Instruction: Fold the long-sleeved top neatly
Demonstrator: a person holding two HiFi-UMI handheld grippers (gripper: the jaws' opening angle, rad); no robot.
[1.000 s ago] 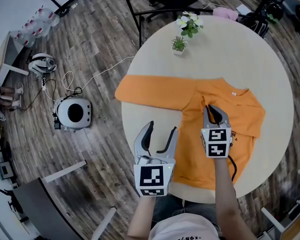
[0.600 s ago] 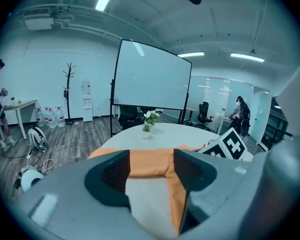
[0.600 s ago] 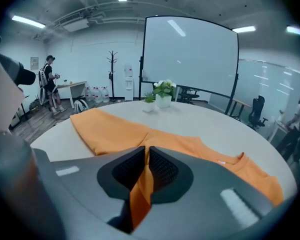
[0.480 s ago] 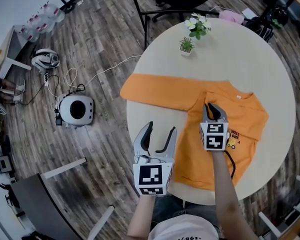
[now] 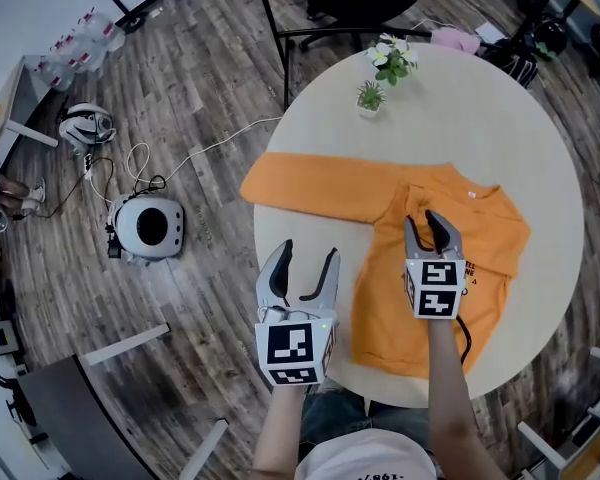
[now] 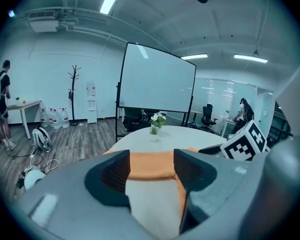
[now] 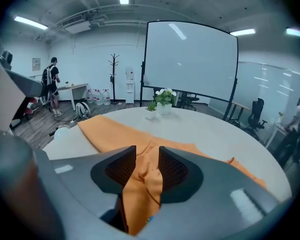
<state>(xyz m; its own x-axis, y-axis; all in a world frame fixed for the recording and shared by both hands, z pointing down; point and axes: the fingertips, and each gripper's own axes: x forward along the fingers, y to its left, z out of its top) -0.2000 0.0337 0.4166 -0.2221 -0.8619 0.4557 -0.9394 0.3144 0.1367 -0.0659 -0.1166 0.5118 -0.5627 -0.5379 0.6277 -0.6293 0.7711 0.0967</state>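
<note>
the right gripper [image 5: 421, 223] points toward 12 o'clock and tilts downward, the forearm behind it running in from 6 o'clock. its jaws have just been opening and stand moderately apart, with a raised fold of orange cloth between them, no longer clamped. the left gripper [image 5: 308, 252] is held just beside it at 9 o'clock, also aimed toward 12 o'clock, over the near rim of the round table [image 5: 480, 118]. its jaws are spread wide with nothing gripped; only bare tabletop and, farther on, the sleeve show between them. the long-sleeved top [image 5: 380, 298] is orange and lies flat on the table's near half, its hem toward 6 o'clock and its collar toward 12 to 1 o'clock. one sleeve [image 5: 310, 190] stretches straight out toward 9 o'clock, its end reaching the table's rim. a small print shows on the chest at 3 o'clock of the right gripper. beyond the top, toward 12 o'clock, stand a small potted plant [image 5: 370, 96] and a pot of white flowers [image 5: 392, 56].
</note>
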